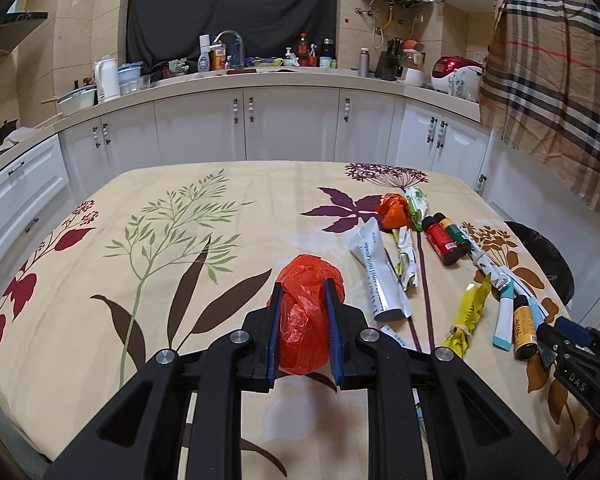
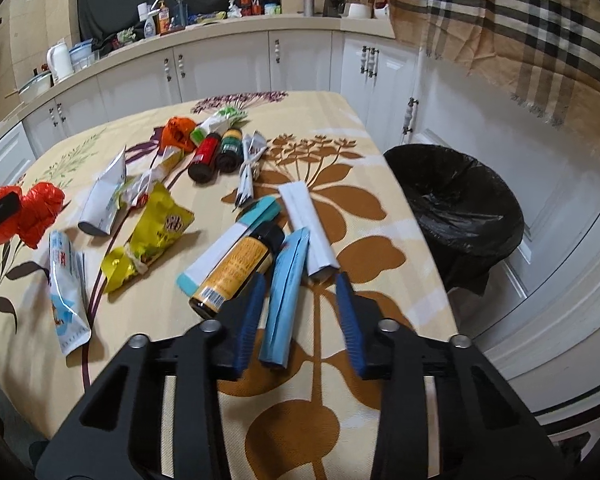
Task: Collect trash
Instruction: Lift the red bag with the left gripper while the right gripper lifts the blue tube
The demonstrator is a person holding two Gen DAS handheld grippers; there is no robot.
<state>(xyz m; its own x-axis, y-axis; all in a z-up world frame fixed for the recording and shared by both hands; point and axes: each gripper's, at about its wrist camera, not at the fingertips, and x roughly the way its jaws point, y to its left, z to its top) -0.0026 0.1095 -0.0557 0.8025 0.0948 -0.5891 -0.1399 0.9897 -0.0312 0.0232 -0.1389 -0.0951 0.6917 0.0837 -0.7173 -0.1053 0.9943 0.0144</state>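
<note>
Red bag (image 1: 306, 316) pinched tight in my left gripper (image 1: 305, 286) over the floral tablecloth (image 1: 140, 240), blue packet (image 2: 285, 280) lying loose between my right gripper's (image 2: 300, 280) parted jaws, bin (image 2: 456, 200) beside table, kitchen cabinets (image 1: 244, 128) behind, both grippers angled down.

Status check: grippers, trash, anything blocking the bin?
Left gripper shut on crumpled red plastic bag. Right gripper open astride flat light-blue packet. Black-lined bin beside table, unobstructed.
</note>
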